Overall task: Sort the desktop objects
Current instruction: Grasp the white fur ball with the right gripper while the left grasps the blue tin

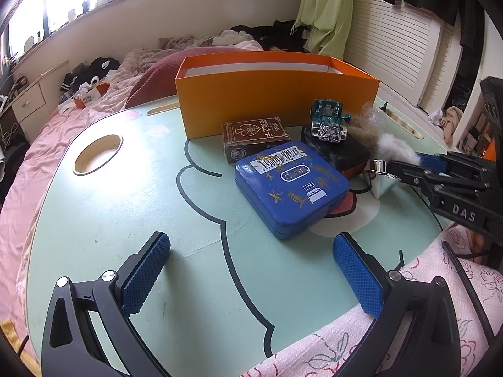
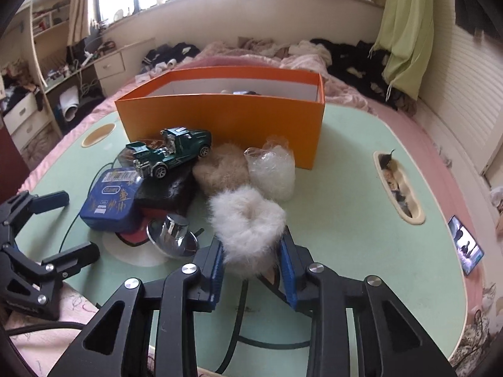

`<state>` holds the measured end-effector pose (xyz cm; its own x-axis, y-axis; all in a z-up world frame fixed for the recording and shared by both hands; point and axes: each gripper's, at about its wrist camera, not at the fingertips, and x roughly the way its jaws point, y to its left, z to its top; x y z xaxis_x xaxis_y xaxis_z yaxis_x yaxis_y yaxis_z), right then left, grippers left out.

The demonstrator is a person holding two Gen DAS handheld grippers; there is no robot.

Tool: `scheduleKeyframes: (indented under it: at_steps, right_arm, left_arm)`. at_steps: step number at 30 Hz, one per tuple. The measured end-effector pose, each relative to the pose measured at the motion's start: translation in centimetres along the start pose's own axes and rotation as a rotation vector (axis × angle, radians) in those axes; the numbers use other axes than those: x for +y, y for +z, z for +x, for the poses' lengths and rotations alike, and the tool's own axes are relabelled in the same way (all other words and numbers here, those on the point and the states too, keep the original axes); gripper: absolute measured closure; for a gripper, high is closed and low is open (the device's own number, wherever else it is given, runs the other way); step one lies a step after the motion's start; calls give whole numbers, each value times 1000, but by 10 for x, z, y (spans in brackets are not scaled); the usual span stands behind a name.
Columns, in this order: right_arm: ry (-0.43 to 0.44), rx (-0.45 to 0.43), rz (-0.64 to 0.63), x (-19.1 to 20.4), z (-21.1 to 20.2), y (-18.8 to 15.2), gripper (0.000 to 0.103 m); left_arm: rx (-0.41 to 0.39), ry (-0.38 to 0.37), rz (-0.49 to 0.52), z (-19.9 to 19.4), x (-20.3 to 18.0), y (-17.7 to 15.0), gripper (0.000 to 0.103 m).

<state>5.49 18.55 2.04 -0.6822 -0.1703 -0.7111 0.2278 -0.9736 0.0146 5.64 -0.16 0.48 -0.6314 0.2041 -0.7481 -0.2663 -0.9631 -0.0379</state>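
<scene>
Right tongs [image 2: 251,260] clamped narrow; left tongs [image 1: 251,278] spread wide, empty.

White fluffy puff [image 2: 248,220] nipped in right tool [image 2: 253,267], near surface [image 2: 345,220] edge. Blue tin [image 1: 290,188], green toy truck [image 2: 171,152], card box [image 1: 254,135] before open orange box [image 2: 220,116].

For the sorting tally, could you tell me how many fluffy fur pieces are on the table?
2. The white fur piece sits between the right gripper pads, which press it; the beige fur piece lies behind it, beside the toy truck. Others may be hidden.
</scene>
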Motion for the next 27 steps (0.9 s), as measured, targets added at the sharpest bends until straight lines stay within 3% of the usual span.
scheduleKeyframes:
  at_steps: [5, 12, 19, 22, 23, 25, 27]
  right_arm:
    - [3, -59, 14, -2, -10, -6, 73]
    - [24, -49, 50, -9, -8, -6, 73]
    - [24, -53, 53, -10, -8, -8, 72]
    - [26, -51, 55, -11, -7, -9, 72]
    - [26, -51, 54, -11, -7, -9, 72]
    - [26, -49, 53, -11, -7, -9, 72]
    - [27, -48, 54, -10, -7, -9, 72]
  left_arm:
    - [3, 2, 2, -2, -1, 0, 0]
    - [-33, -13, 67, -12, -21, 27, 0]
    - [53, 9, 72, 25, -29, 52, 0]
    - [89, -51, 50, 32, -23, 48, 1]
    - [89, -79, 39, 32, -21, 46, 3]
    - [73, -97, 25, 29, -17, 44, 18]
    - [60, -103, 15, 27, -13, 42, 18]
